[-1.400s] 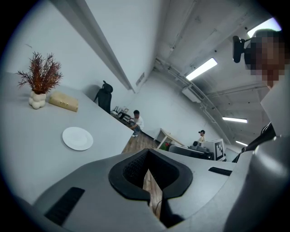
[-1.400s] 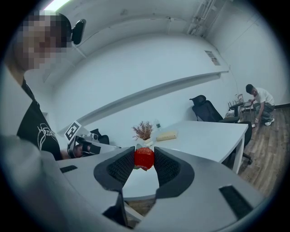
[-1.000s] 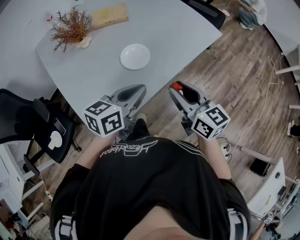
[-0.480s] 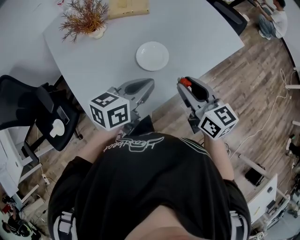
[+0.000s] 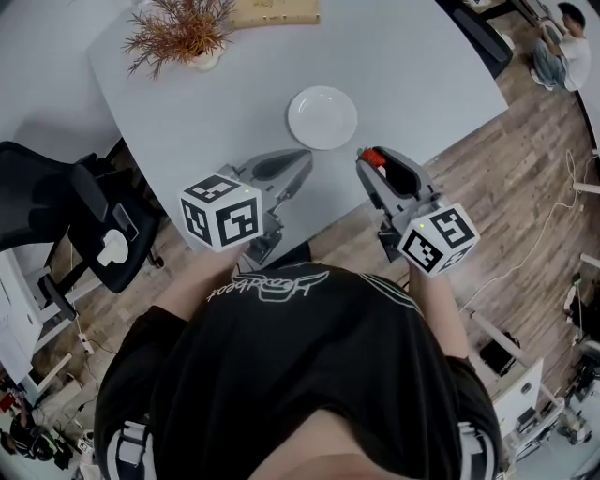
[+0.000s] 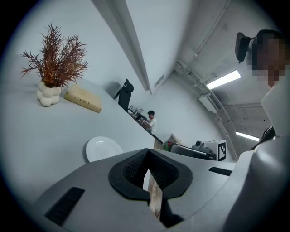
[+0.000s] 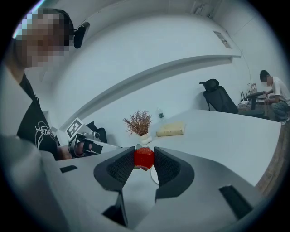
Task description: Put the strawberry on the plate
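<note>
The white plate (image 5: 322, 117) lies empty on the grey table (image 5: 412, 66), near its front edge. My right gripper (image 5: 372, 157) is shut on a red strawberry (image 5: 374, 157) and hovers over the table's edge, just right of and nearer than the plate. In the right gripper view the strawberry (image 7: 144, 158) sits pinched between the two black pads, with a sliver of the plate (image 7: 154, 176) behind it. My left gripper (image 5: 298, 161) hangs just short of the plate, holding nothing. Its jaws (image 6: 147, 152) meet at the tips, with the plate (image 6: 103, 148) to their left.
A dried plant in a white vase (image 5: 185, 33) and a wooden block (image 5: 275, 11) stand at the table's far side. A black office chair (image 5: 66, 211) is at the left. Wooden floor (image 5: 525, 178) lies to the right, with a seated person (image 5: 561, 42) far off.
Both grippers have come forward from over the floor to the table's front edge, closer to the plate. The strawberry stays clamped in the right gripper.
</note>
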A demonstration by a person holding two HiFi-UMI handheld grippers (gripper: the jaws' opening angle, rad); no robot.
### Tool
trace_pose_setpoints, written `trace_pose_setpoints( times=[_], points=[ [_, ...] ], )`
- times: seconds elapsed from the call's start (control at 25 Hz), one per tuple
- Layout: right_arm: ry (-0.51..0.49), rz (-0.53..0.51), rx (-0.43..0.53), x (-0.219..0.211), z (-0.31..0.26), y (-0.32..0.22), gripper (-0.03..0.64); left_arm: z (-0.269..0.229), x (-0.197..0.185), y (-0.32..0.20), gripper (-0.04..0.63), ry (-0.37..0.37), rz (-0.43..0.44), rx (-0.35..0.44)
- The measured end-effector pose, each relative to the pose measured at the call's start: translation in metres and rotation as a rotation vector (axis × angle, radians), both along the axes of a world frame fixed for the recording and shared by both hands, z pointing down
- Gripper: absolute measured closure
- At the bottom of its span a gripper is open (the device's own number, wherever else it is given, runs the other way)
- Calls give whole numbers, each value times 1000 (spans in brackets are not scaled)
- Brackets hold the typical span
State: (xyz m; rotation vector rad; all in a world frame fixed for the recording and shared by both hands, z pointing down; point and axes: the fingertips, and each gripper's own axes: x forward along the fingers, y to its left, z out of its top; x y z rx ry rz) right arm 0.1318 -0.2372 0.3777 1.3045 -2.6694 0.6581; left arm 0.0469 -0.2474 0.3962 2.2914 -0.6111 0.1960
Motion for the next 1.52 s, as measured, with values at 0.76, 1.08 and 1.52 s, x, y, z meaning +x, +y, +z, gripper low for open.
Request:
trace_pose_setpoints(
  times=[0.76, 1.08, 1.52],
  points=[
    [117, -37, -9, -21, 37, -88, 491, 46, -19, -48, 589, 41, -67, -99],
    [256, -71, -24, -29, 79, -113, 491, 66, -18, -52, 589, 46, -76, -134],
    [381, -129, -64, -39, 130, -127, 491, 87, -29, -53, 589, 23, -117, -157]
  ],
)
